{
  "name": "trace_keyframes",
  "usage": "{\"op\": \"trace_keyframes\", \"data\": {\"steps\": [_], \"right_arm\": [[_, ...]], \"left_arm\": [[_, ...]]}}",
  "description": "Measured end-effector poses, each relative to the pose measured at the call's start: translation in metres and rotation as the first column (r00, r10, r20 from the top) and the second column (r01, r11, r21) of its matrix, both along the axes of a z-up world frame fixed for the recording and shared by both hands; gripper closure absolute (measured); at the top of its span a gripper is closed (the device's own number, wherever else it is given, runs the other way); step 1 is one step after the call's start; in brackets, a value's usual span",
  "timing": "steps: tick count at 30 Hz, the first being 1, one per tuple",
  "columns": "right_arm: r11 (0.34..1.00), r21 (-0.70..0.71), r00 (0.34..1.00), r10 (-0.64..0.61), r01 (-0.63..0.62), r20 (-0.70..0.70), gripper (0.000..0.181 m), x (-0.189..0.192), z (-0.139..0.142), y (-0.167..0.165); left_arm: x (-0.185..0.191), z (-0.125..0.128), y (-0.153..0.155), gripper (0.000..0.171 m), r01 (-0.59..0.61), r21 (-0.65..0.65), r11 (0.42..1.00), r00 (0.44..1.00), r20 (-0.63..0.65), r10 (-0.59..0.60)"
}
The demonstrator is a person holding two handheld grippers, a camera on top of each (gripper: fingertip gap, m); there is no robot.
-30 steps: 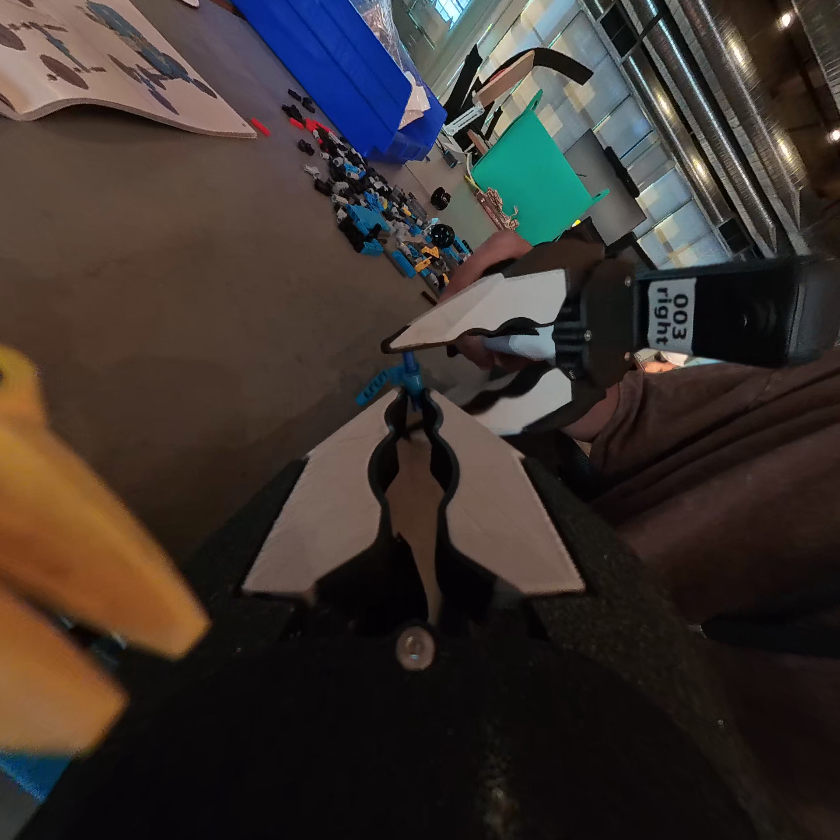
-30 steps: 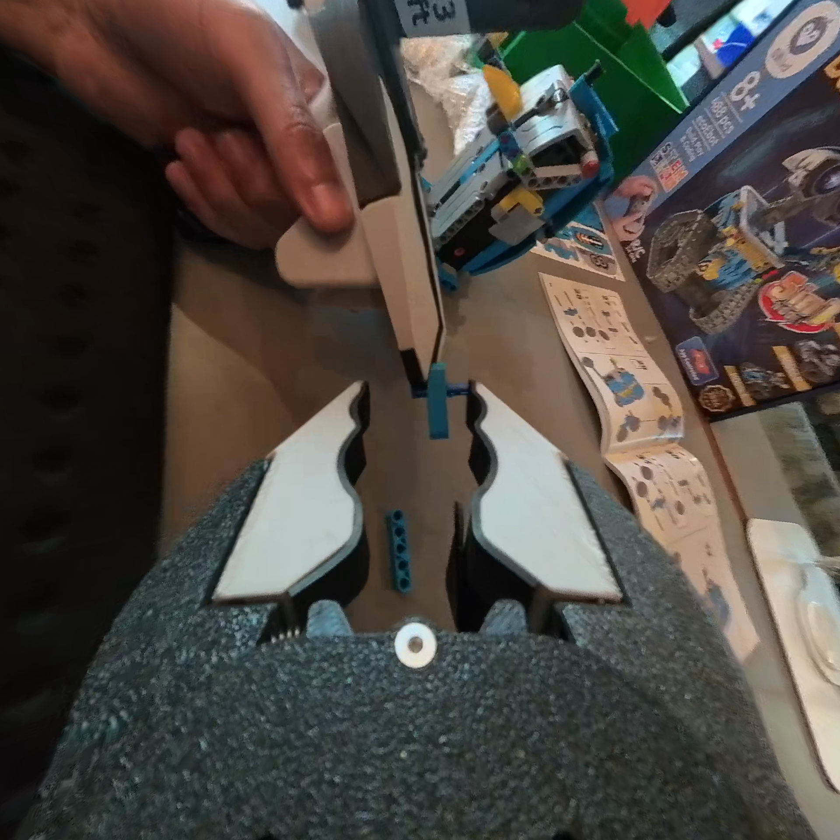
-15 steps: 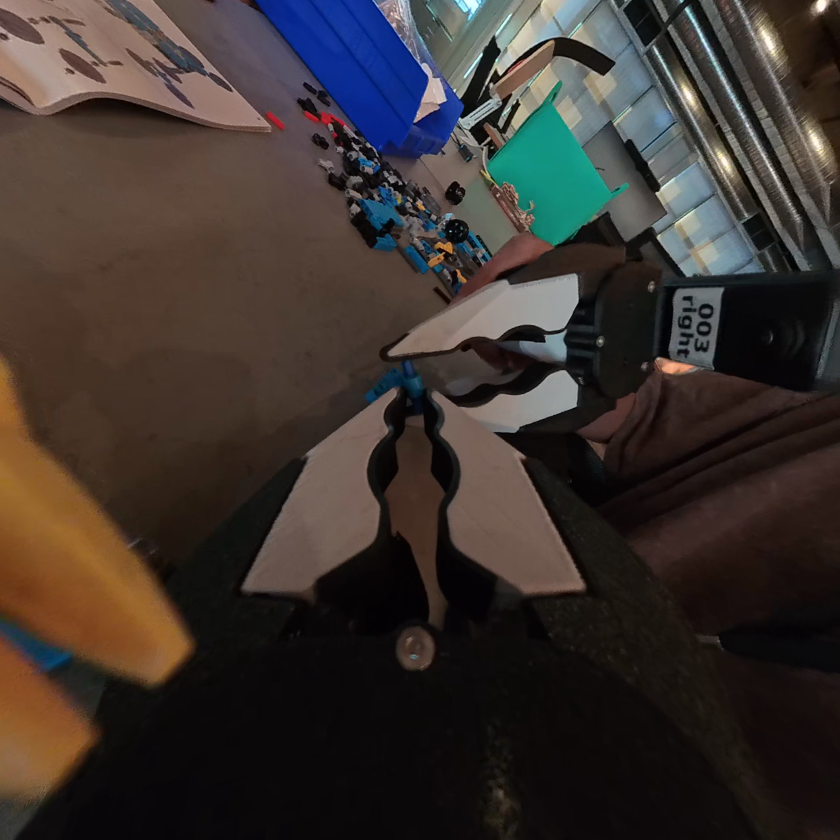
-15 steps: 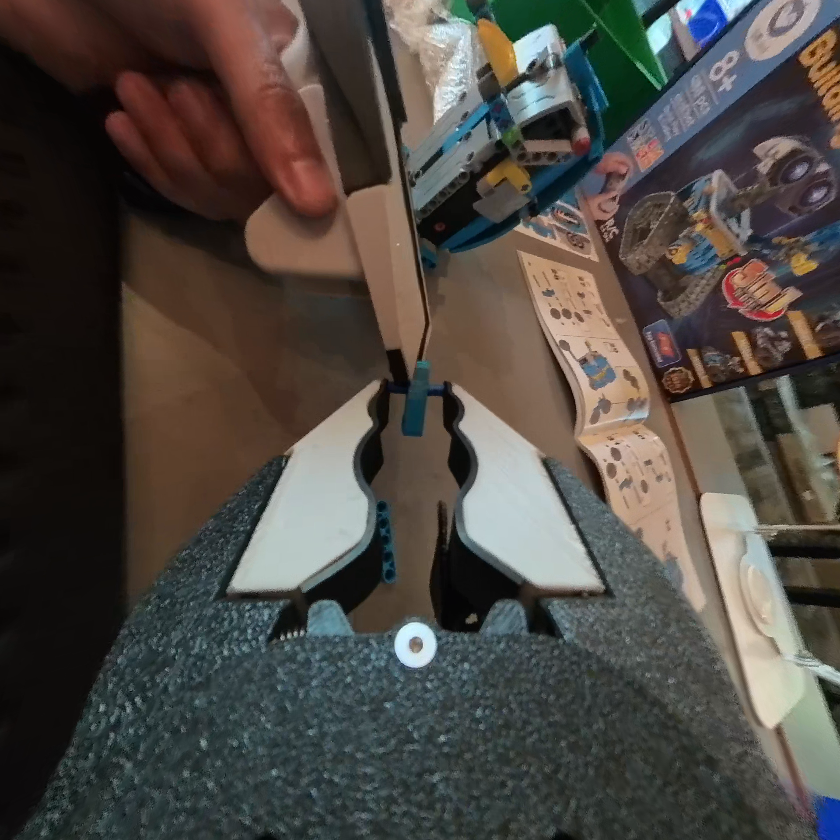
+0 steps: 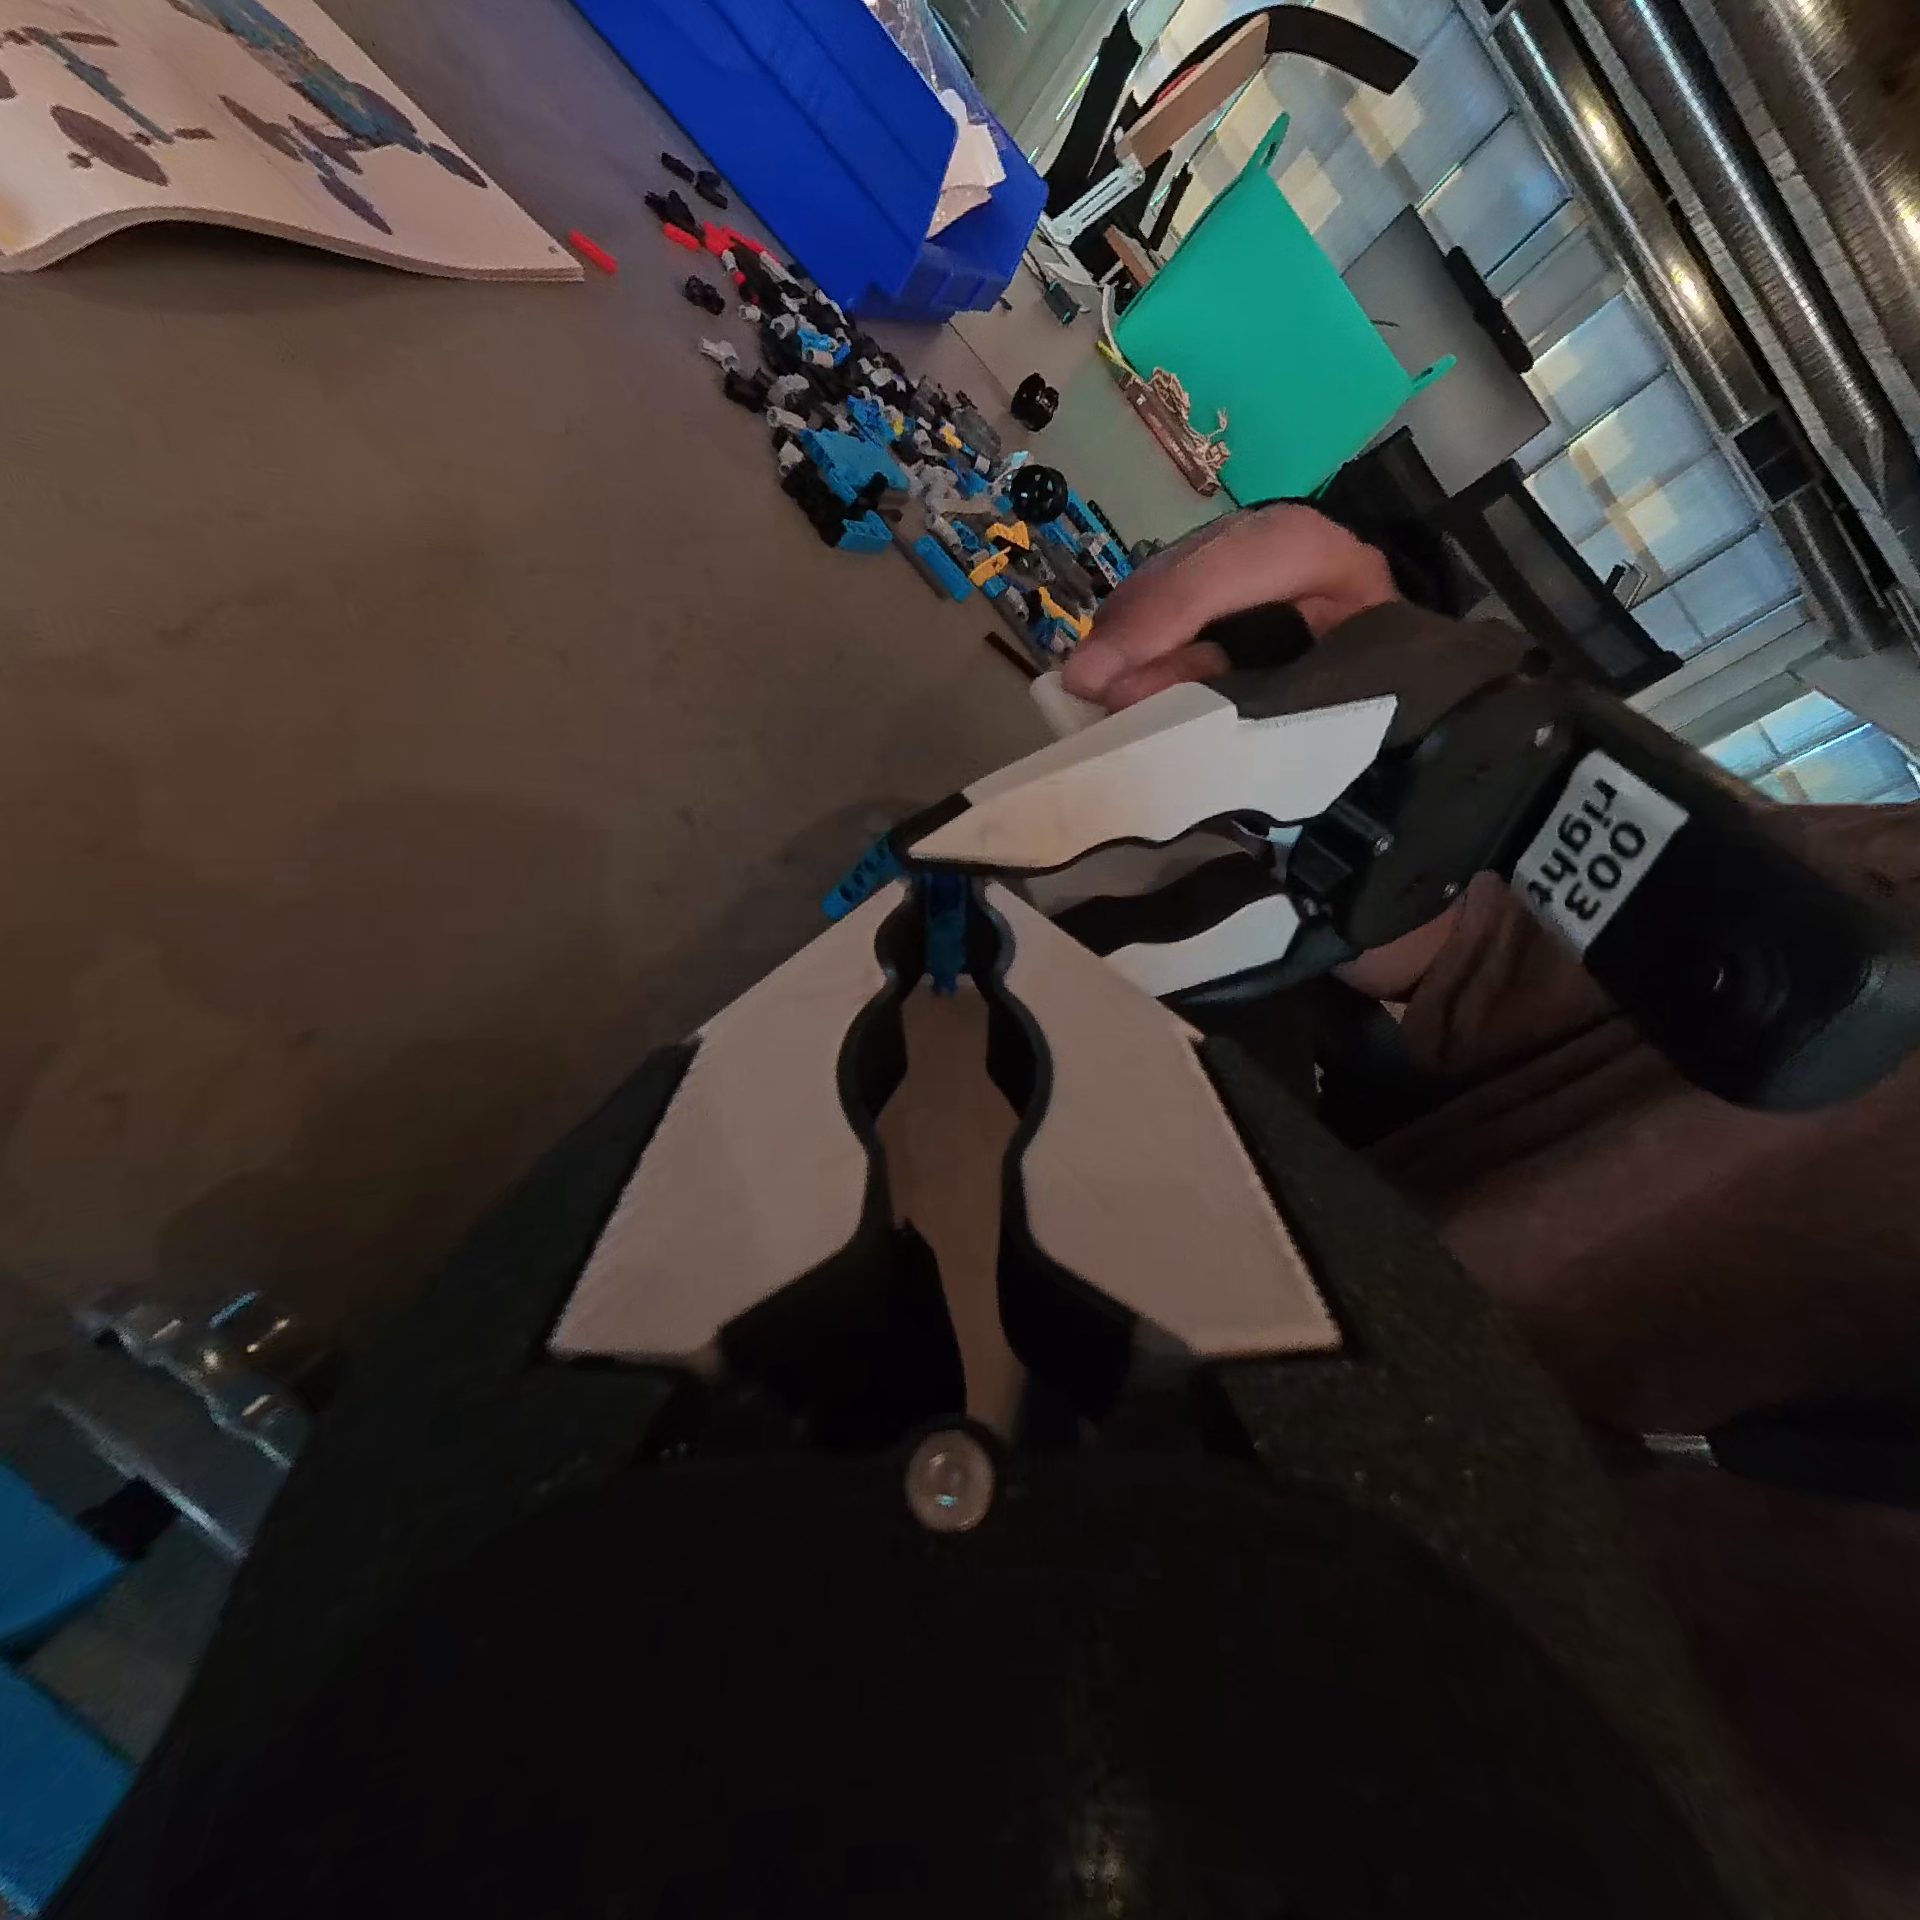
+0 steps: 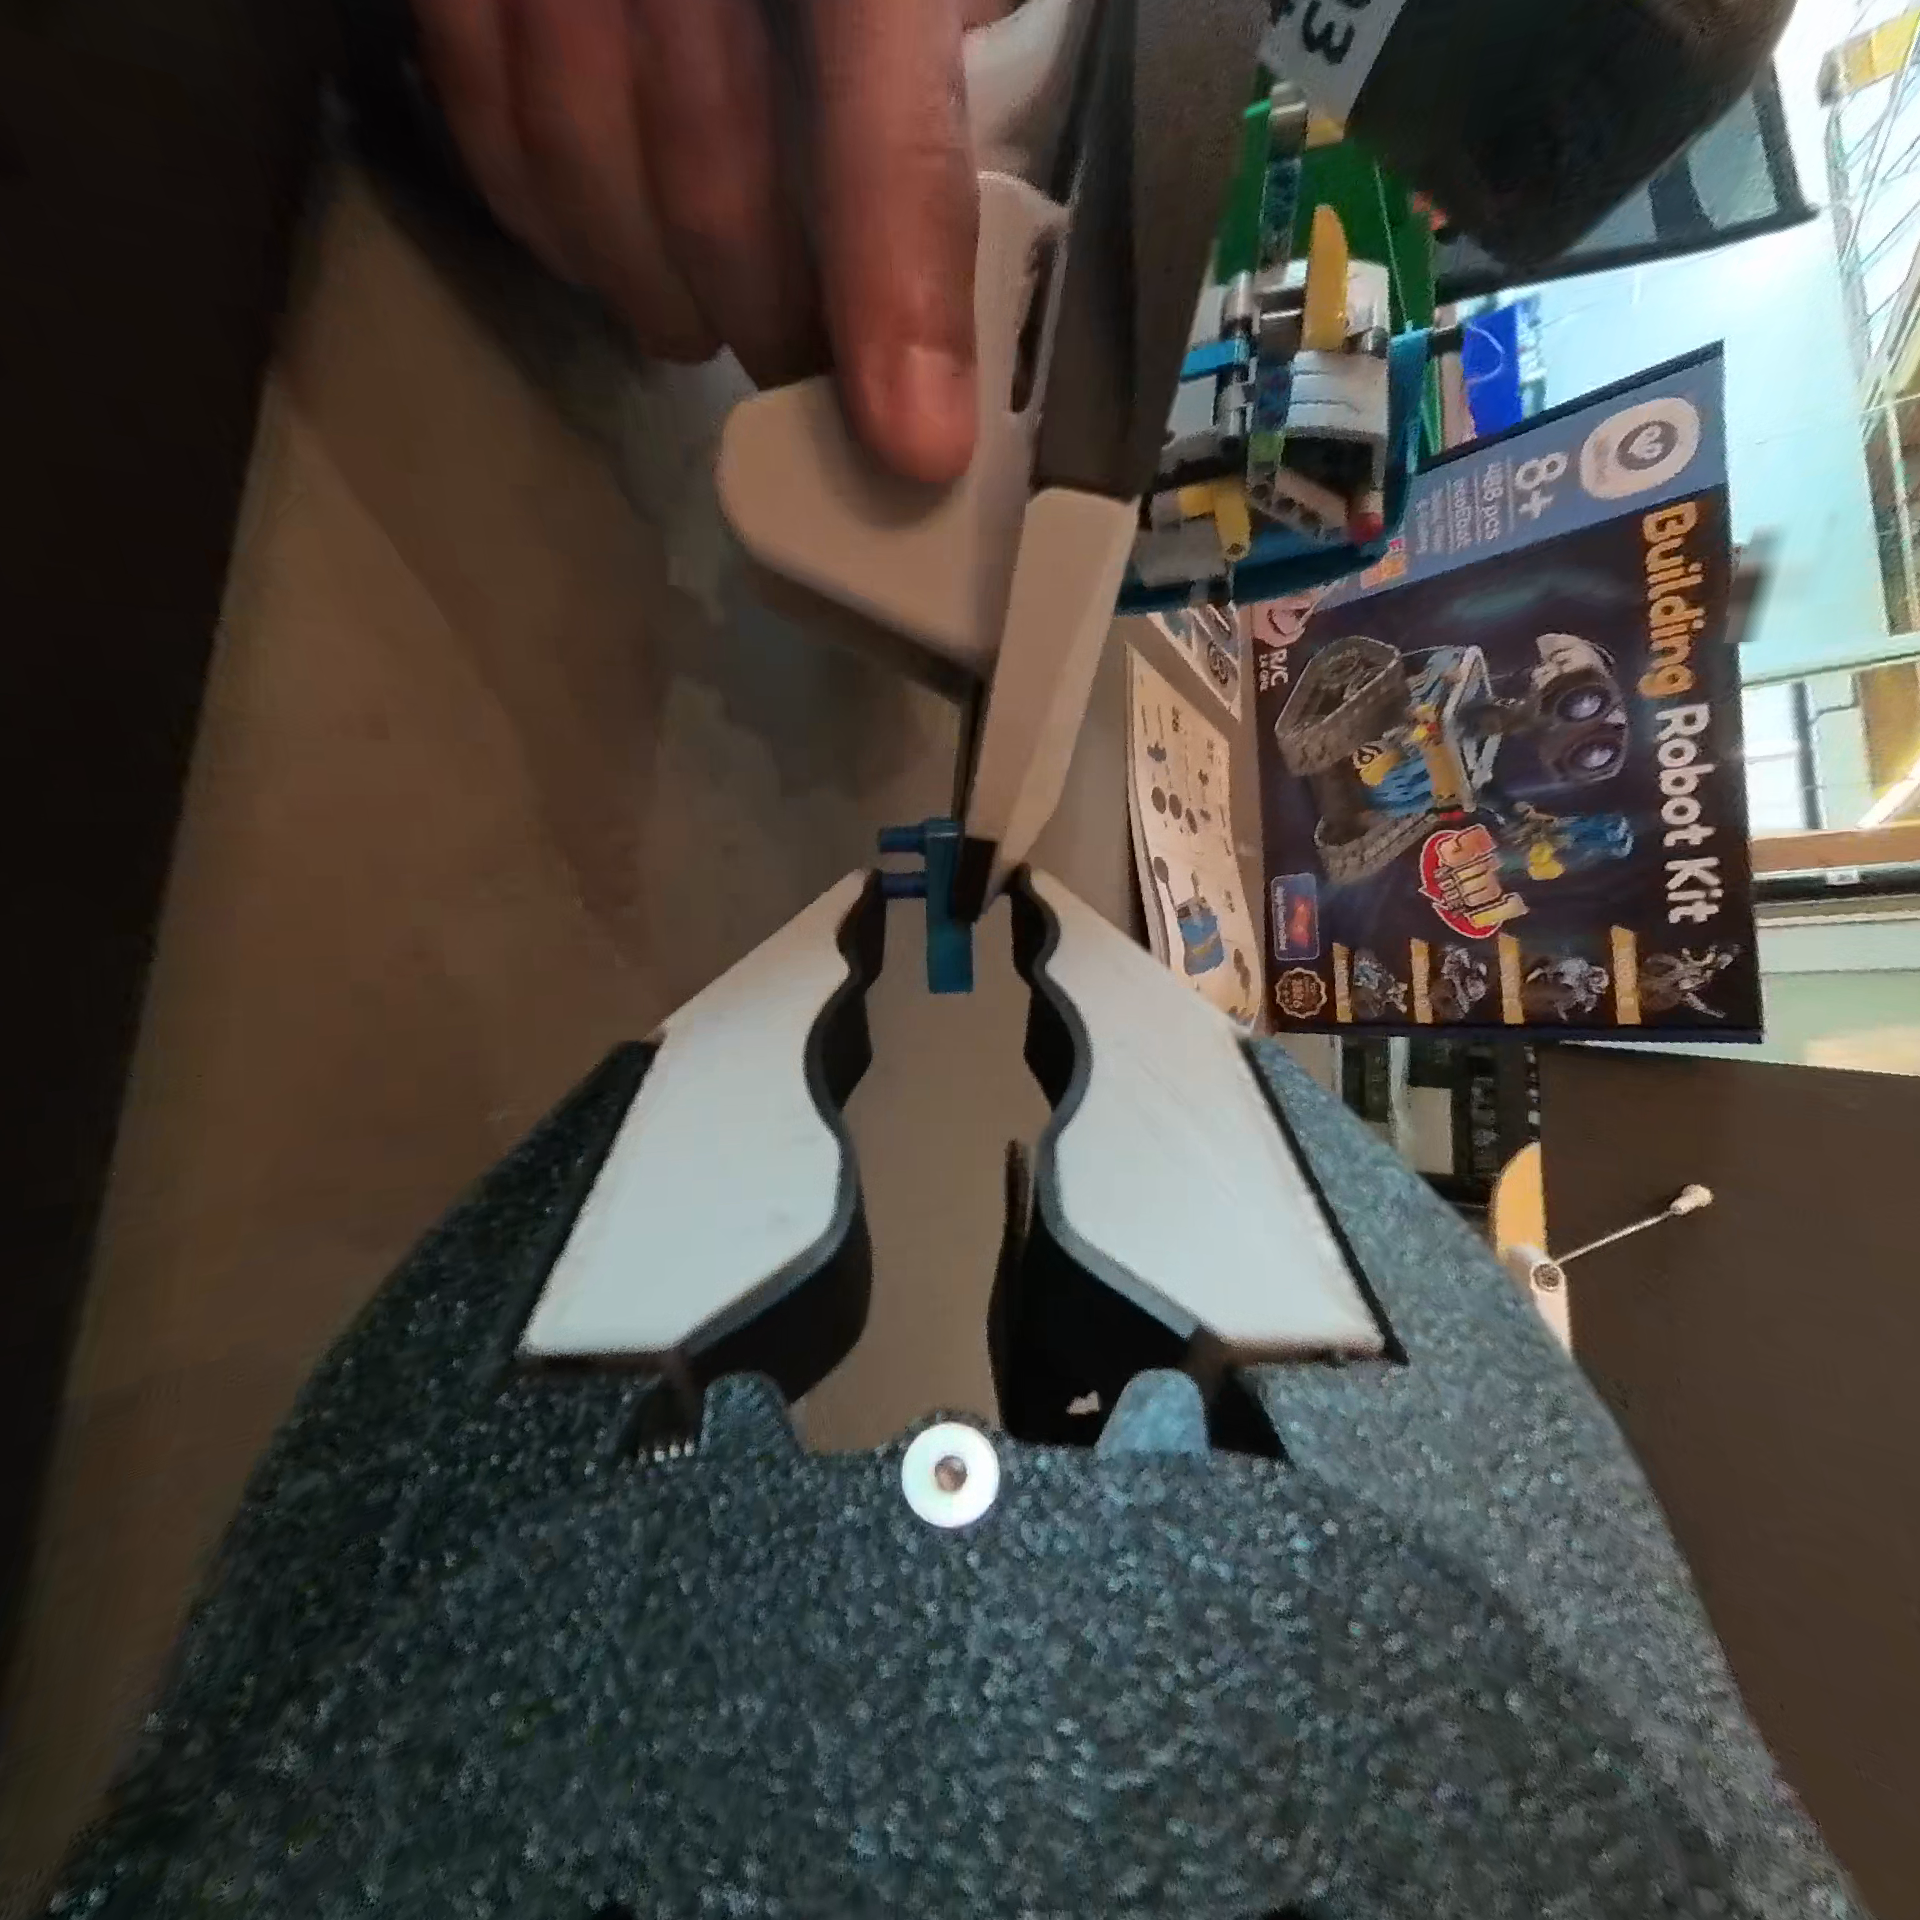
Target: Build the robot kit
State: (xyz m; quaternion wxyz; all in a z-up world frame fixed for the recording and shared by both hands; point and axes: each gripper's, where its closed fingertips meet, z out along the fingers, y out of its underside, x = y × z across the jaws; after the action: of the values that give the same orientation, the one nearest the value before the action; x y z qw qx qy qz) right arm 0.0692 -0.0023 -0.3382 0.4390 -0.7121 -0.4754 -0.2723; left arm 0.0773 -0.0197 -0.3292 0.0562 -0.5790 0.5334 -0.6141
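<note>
My left gripper [image 5: 940, 914] is shut on a small blue piece [image 5: 945, 935], a short beam with pins. In the right wrist view it comes down from the top, pinching that piece [image 6: 948, 935], with a hand on its trigger. My right gripper [image 6: 943, 875] has its fingers drawn in around the piece: the left fingertip touches a pin end, and the right one rests against the left gripper's tip. In the left wrist view the right gripper [image 5: 935, 862] reaches in from the right. A light blue holed beam [image 5: 862, 888] shows just past the tips; whether it lies loose I cannot tell.
A pile of loose pieces [image 5: 883, 478], a blue bin [image 5: 831, 135] and an open instruction booklet [image 5: 260, 156] lie on the grey table. In the right wrist view, a partly built model [image 6: 1278, 436], a kit box [image 6: 1507, 727] and a leaflet [image 6: 1184, 810] stand beyond the grippers. The grippers are tip to tip, or close to it.
My right gripper moved up to the held piece and narrowed around it, then stayed at that width. The loose blue beam under it has left the right wrist view. Both views have tilted.
</note>
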Motion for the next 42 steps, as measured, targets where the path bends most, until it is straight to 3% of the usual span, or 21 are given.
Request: {"op": "trace_keyframes", "data": {"steps": [13,14,16,19,20,22,23,25,29,36,40,41,42], "right_arm": [[0.996,0.011,0.992,0.084,-0.084,-0.098,0.156,0.008,0.010,-0.014],[0.997,0.048,0.992,0.061,-0.056,-0.107,0.174,0.014,0.017,-0.011],[0.992,0.111,0.982,0.086,-0.067,-0.171,0.181,0.015,0.031,-0.012],[0.997,0.065,0.958,-0.016,0.036,-0.287,0.170,0.045,0.036,-0.016],[0.997,0.023,0.922,-0.058,0.072,-0.383,0.170,0.060,0.036,-0.018],[0.971,-0.240,0.792,-0.141,-0.007,-0.593,0.157,0.063,0.010,-0.031],[0.937,-0.346,0.750,-0.202,-0.038,-0.630,0.152,0.062,-0.003,-0.036],[0.876,-0.473,0.748,-0.253,-0.092,-0.613,0.149,0.050,-0.024,-0.045],[0.820,-0.568,0.805,-0.288,-0.072,-0.518,0.153,0.037,-0.048,-0.044],[0.796,-0.599,0.775,-0.329,-0.080,-0.540,0.165,0.033,-0.054,-0.035],[0.772,-0.623,0.735,-0.349,-0.126,-0.581,0.173,0.030,-0.053,-0.034],[0.798,-0.583,0.704,-0.327,-0.151,-0.631,0.173,0.027,-0.044,-0.030],[0.837,-0.506,0.620,-0.287,-0.208,-0.730,0.173,0.019,-0.023,-0.026]], "left_arm": [[-0.006,0.004,-0.014,0.165,0.093,0.013,0.996,0.995,0.024,-0.093],[-0.007,0.002,-0.017,0.165,0.109,0.031,0.994,0.994,0.016,-0.109],[-0.005,-0.003,-0.020,0.165,0.101,0.112,0.989,0.995,0.008,-0.103],[-0.004,0.001,-0.016,0.165,0.050,0.160,0.986,0.997,0.042,-0.058],[-0.004,0.004,-0.013,0.165,0.038,0.150,0.988,0.997,0.059,-0.047],[-0.005,0.012,-0.012,0.165,0.021,0.145,0.989,0.993,0.112,-0.038],[-0.005,0.014,-0.012,0.165,0.009,0.165,0.986,0.990,0.135,-0.032],[-0.004,0.010,-0.011,0.165,-0.022,0.250,0.968,0.990,0.143,-0.015],[-0.005,0.010,-0.017,0.165,-0.045,0.368,0.929,0.982,0.188,-0.028],[-0.014,0.031,-0.017,0.165,-0.042,0.267,0.963,0.954,0.297,-0.041],[-0.018,0.039,-0.017,0.165,-0.028,0.218,0.976,0.941,0.336,-0.048],[-0.018,0.043,-0.016,0.165,-0.034,0.201,0.979,0.936,0.350,-0.039],[-0.019,0.048,-0.015,0.165,-0.044,0.175,0.984,0.929,0.370,-0.025]]}}
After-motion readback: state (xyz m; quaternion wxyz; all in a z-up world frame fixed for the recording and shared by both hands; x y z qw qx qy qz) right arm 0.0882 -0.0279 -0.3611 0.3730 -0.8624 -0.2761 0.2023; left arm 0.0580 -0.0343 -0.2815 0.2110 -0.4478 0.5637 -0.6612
